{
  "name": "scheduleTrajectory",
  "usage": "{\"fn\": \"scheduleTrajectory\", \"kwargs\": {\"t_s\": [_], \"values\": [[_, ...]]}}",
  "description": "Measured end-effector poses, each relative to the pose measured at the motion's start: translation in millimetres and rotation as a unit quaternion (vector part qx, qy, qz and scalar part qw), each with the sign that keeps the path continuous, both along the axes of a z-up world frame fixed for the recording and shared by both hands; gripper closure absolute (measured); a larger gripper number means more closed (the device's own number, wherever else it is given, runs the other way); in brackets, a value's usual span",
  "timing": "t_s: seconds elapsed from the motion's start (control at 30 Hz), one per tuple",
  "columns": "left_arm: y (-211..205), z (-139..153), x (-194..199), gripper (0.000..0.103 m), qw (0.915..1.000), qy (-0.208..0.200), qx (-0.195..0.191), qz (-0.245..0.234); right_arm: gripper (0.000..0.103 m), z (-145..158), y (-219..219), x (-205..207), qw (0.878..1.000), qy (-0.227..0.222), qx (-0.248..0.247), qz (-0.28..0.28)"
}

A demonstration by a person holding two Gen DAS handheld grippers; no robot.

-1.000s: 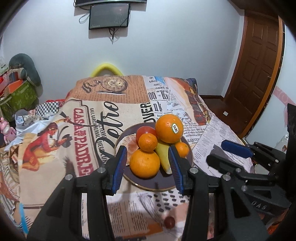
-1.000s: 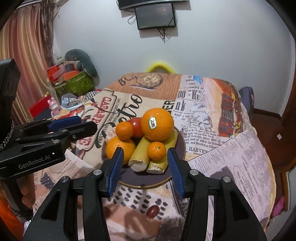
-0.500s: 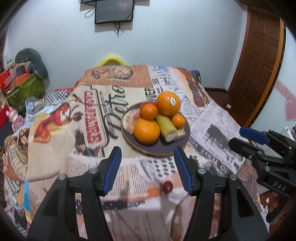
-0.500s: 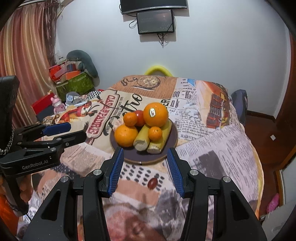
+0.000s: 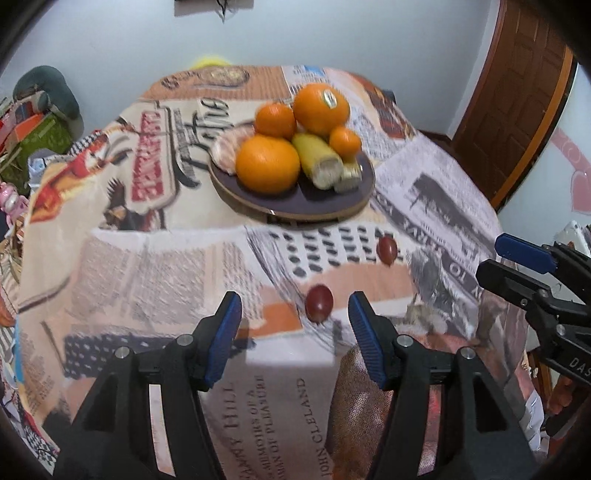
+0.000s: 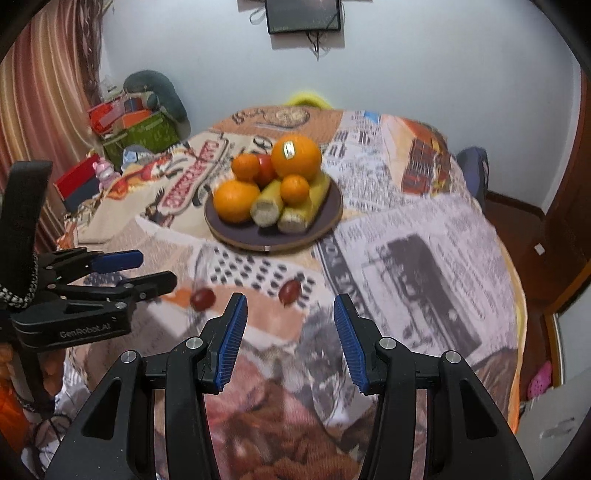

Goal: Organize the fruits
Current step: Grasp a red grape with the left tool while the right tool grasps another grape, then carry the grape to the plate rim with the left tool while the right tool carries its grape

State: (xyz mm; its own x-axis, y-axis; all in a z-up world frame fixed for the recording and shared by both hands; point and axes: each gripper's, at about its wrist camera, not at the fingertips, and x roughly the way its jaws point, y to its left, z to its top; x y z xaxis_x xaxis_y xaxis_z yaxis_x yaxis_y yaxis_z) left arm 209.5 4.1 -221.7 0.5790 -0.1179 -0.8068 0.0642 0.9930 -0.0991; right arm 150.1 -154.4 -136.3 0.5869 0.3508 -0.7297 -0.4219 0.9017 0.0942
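Observation:
A dark round plate point(image 5: 325, 206) point(image 6: 328, 218) holds several oranges, two bananas and a red fruit. The biggest orange point(image 5: 320, 108) point(image 6: 296, 156) has a sticker. Two small red grapes lie loose on the printed tablecloth near the front edge. One grape point(image 5: 318, 302) point(image 6: 202, 298) lies just ahead of my left gripper point(image 5: 295, 332), which is open and empty. The other grape point(image 5: 386, 249) point(image 6: 289, 290) lies just ahead of my right gripper point(image 6: 290, 338), also open and empty. Each gripper shows in the other's view, the right point(image 5: 517, 262) and the left point(image 6: 136, 269).
The tablecloth point(image 6: 406, 240) hangs over the table's front edge. Boxes and a grey cushion point(image 6: 155, 92) are piled at the left wall. A wooden door point(image 5: 517, 92) stands at the right. A screen point(image 6: 304, 14) hangs on the back wall.
Both grippers have pulled back from the plate toward the table's front edge. A second grape has come into view. Both stay open.

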Motion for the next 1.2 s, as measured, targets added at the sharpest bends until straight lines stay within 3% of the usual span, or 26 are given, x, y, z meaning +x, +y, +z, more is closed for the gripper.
{"fn": "scheduleTrajectory", "kwargs": {"t_s": [0.07, 0.33, 0.53, 0.93, 1.07, 1.2], "values": [[-3, -8, 4, 0.045, 1.0, 0.008, -0.003, -0.003, 0.058, -7, -1, 0, 1.0, 0.009, -0.001, 0.0], [-13, -32, 16, 0.068, 0.9991, 0.036, -0.007, -0.022, 0.058, -29, 3, 3, 0.999, 0.038, -0.002, 0.005], [-11, -33, 19, 0.085, 0.999, 0.03, -0.019, -0.028, 0.057, -36, 9, 9, 0.999, 0.046, -0.006, 0.013], [21, -10, 25, 0.085, 0.9996, -0.003, -0.029, 0.0, 0.058, -44, 24, 39, 0.999, 0.053, -0.005, 0.012], [30, -5, 29, 0.085, 0.9995, -0.012, -0.027, 0.009, 0.069, -53, 28, 51, 0.998, 0.066, -0.002, 0.012], [35, -5, 32, 0.085, 0.9993, -0.015, -0.031, 0.011, 0.074, -60, 29, 58, 0.997, 0.074, -0.006, 0.006]]}}
